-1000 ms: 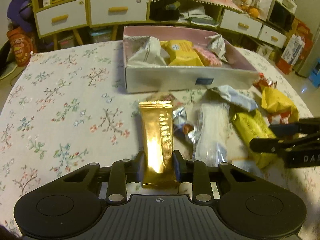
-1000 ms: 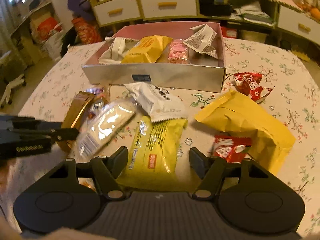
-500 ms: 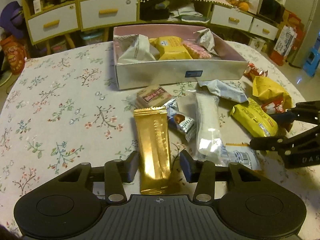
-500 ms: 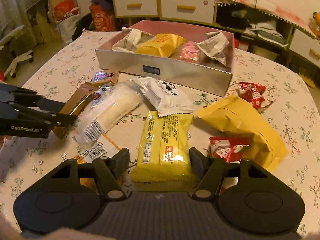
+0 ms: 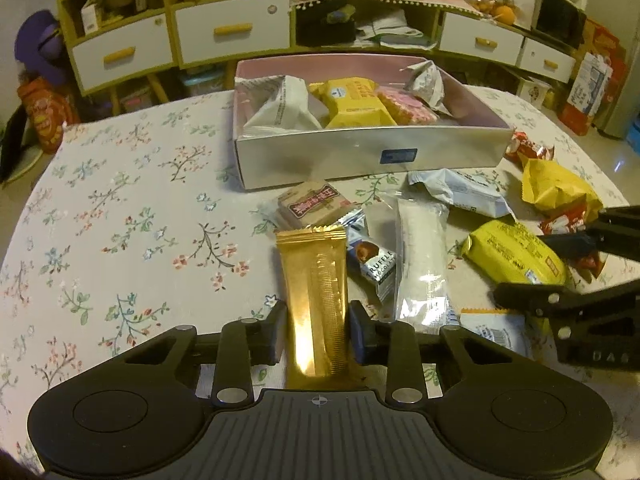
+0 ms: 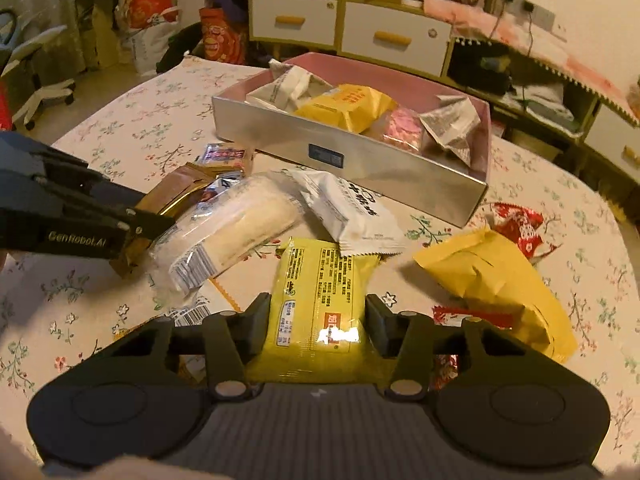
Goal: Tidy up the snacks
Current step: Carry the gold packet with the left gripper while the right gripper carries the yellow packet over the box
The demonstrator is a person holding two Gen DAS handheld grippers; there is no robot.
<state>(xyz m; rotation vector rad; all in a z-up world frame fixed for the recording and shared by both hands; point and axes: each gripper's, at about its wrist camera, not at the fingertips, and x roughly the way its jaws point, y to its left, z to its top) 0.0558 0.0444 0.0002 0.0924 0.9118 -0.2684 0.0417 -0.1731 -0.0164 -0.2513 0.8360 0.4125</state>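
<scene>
Left gripper (image 5: pixel 316 334) just closed, pads pressing a gold bar (image 5: pixel 314 300) lying near the box (image 5: pixel 368 156). Right gripper (image 6: pixel 316 330) likewise just closed onto a yellow pack (image 6: pixel 320 312), right of the bar. Farther off, clear roll (image 5: pixel 420 264) and white packet (image 6: pixel 348 208) lying before the box, box itself holding several snacks.

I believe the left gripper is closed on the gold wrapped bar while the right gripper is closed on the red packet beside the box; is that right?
Not quite. The left gripper does clamp the gold wrapped bar, but the right gripper has just been closing on the yellow packet, as the right wrist view shows. The red packet lies untouched beside the box.
</scene>
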